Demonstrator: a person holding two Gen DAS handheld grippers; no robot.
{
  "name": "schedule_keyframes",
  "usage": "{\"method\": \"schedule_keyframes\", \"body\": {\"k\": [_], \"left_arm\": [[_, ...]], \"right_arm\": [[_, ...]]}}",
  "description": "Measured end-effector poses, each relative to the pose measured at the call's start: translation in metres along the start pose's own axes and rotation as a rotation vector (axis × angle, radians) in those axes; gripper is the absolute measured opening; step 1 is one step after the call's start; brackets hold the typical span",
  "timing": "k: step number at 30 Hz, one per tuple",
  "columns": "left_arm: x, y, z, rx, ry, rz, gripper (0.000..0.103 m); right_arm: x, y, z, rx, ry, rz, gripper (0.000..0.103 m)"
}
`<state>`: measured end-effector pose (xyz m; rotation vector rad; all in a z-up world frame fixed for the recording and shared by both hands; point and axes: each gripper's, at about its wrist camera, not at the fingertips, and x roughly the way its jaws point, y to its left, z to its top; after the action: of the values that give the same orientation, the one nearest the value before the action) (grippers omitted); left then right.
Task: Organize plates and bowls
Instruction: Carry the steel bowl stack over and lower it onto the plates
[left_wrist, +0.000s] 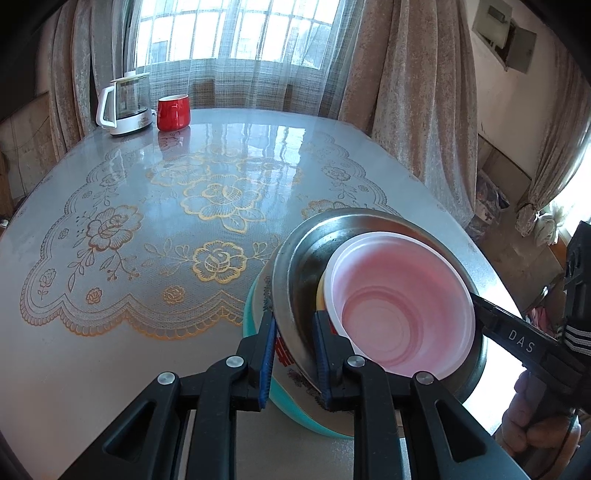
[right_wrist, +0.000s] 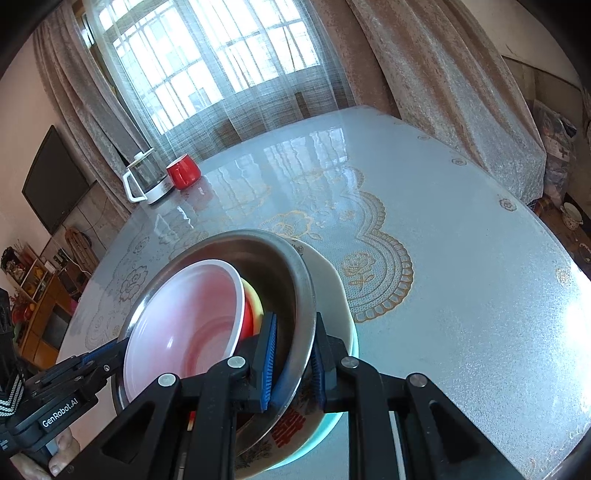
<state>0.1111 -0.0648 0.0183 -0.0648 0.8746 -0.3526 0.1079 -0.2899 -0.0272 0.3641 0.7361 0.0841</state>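
Lace-patterned glass table (left_wrist: 147, 332) is carrying, at its near edge, a nested stack: pink plastic bowl (left_wrist: 402, 302) in a steel bowl (left_wrist: 295, 266) in a floral enamel basin (left_wrist: 266, 384). Left gripper (left_wrist: 293, 354) and right gripper (right_wrist: 293, 360) are each pinching opposite rims, nearly closed. Stacking seems done; setting down and releasing likely comes next. A yellow dish under the pink bowl is mostly hidden.

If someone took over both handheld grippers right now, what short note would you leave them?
Left gripper: shut on the near rims of the steel bowl and the floral bowl beneath.
Right gripper: shut on those rims from the opposite side.
Stack: pink bowl and yellow bowl nested in the steel one, near the table edge.
Done: bowls nested.
Left: put stack down, let go.
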Motion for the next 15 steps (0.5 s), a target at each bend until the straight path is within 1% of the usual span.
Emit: {"method": "schedule_keyframes", "body": {"k": [2,6,10,12,14,15], "left_arm": [[-0.001,0.000,0.000,-0.002,0.002,-0.003,0.021],[-0.002,0.001,0.000,-0.002,-0.002,-0.009,0.021],[-0.003,0.000,-0.001,-0.006,0.007,-0.012,0.022],[-0.002,0.000,-0.002,-0.008,0.009,-0.013,0.022],[-0.003,-0.001,-0.002,-0.003,0.007,-0.011,0.022],[-0.004,-0.001,-0.002,-0.001,0.006,-0.008,0.022]], "right_arm": [[0.001,0.001,0.000,-0.011,-0.001,-0.009,0.018],[0.002,-0.002,0.000,-0.004,0.002,0.003,0.018],[0.001,-0.003,0.000,0.020,0.002,0.011,0.018],[-0.003,-0.007,0.000,0.048,-0.012,0.041,0.021],[-0.005,-0.010,0.000,0.063,-0.017,0.048,0.026],[-0.005,-0.012,-0.001,0.072,-0.016,0.055,0.026]]}}
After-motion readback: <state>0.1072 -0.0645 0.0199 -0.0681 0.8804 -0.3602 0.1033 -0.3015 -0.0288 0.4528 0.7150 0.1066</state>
